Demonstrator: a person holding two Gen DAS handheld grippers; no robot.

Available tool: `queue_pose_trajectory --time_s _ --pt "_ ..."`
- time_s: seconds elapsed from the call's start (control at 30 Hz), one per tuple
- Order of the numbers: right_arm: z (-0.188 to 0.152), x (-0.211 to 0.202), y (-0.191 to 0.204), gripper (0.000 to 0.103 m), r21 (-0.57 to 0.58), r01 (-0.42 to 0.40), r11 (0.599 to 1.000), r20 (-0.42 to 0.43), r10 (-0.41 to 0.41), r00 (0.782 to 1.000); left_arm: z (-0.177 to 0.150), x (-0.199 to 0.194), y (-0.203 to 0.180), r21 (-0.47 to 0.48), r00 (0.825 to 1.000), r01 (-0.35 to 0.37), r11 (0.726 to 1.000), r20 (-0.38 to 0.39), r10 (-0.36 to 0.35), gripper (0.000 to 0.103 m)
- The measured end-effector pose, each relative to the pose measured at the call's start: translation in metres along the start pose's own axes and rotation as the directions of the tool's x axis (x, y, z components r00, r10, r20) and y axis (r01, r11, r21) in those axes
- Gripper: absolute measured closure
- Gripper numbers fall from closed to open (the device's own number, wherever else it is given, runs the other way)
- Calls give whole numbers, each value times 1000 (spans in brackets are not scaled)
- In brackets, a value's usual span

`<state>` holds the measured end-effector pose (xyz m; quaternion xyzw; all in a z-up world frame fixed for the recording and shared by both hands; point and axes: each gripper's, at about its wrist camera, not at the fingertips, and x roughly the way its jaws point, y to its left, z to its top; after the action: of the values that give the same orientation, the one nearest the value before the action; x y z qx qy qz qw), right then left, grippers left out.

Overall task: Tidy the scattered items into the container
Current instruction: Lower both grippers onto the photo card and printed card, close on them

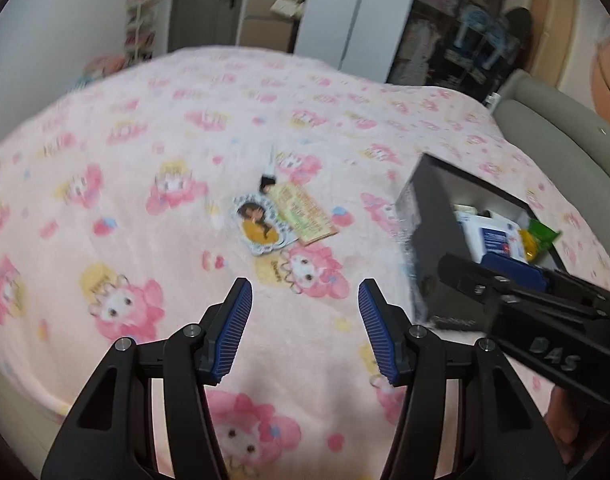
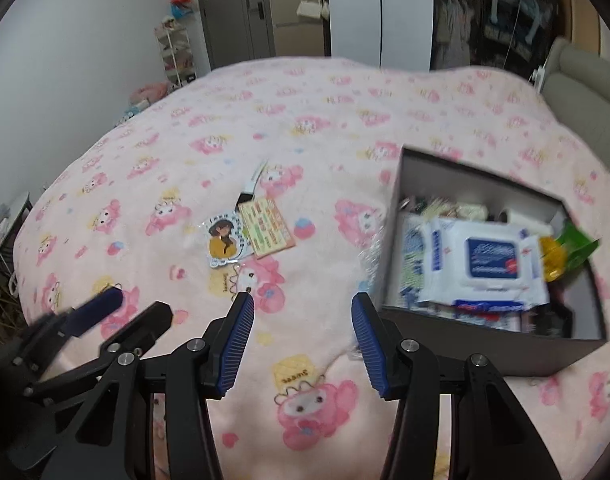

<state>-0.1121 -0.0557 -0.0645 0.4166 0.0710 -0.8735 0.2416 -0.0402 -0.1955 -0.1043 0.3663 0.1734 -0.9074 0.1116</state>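
Underneath both grippers, a fleecy pale-pink blanket printed with pink cartoon rabbits [image 2: 305, 112], spread over a wide bed. Beyond the far edge of the bed, a grey door, white wardrobe panels, a dark open shelf unit crowded with clothes and toys, and a padded beige headboard [image 2: 585, 92] off to the right.

Ahead of the left gripper [image 1: 305, 324], well apart from its tips: a die-cut sticker of a dark-haired figure in yellow [image 1: 261, 226], touching a peach-coloured printed card [image 1: 305, 212], with a small black-and-white pen-like item [image 1: 268, 174] just beyond them. To the right of that gripper, a dark square cardboard box [image 1: 421, 240], open at the top.

Only from the right wrist: the box [image 2: 485, 340] interior in full, with a white-and-blue pack of wet wipes [image 2: 481, 256] on top and a green-and-yellow wrapper [image 2: 565, 252] at the far right wall. Only from the left wrist: a patch of a person's hand [image 1: 565, 428] under the other tool at lower right.

Left gripper tilted down toward the blanket, blue ribbed pads apart, nothing between them. Right gripper [image 2: 303, 332] likewise angled down, just left of the box's near corner, pads apart and empty. Each tool visible at the edge of the other's view, side by side.
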Motion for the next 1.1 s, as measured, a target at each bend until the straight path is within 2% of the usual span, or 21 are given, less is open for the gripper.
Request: queue_pose_trajectory --time_s 0.1,0.23,0.3,0.4,0.5,0.57,0.77,0.87,0.93,1.03,1.1 --pt "8 25 0 56 13 -28 1000 -2 28 1000 8 32 16 -43 1000 -12 999 -19 11 47" --pt "22 64 9 56 -2 -20 1000 -29 19 999 24 73 42 -153 997 34 988 -63 -44 47" --pt "27 90 14 56 -22 -18 1000 -58 17 998 26 94 51 -180 995 26 983 -91 -43 48" --pt "33 126 17 56 -42 9 999 -87 -13 996 18 110 63 -218 995 69 974 -62 -84 49" --pt "41 156 17 56 -33 22 999 -113 -26 993 19 128 72 -266 990 54 962 -113 -86 50" --pt "48 171 17 56 -21 10 1000 -129 -13 992 26 138 77 -284 990 45 958 -118 -82 50" --pt "52 206 23 56 -70 60 996 -117 -68 991 36 166 77 -272 985 62 960 -138 -103 51" --pt "55 210 21 56 -57 -6 998 -135 -2 991 35 165 73 -237 985 81 968 -132 -115 73" --pt "57 209 19 63 -18 -88 996 -173 84 981 37 160 75 -239 985 96 966 -115 -126 80" --pt "55 196 26 72 -39 -116 992 -182 108 977 35 143 75 -213 987 97 972 -106 -122 87" --pt "51 182 28 89 -39 -129 991 -181 120 976 29 126 71 -179 989 84 980 -107 -104 89"
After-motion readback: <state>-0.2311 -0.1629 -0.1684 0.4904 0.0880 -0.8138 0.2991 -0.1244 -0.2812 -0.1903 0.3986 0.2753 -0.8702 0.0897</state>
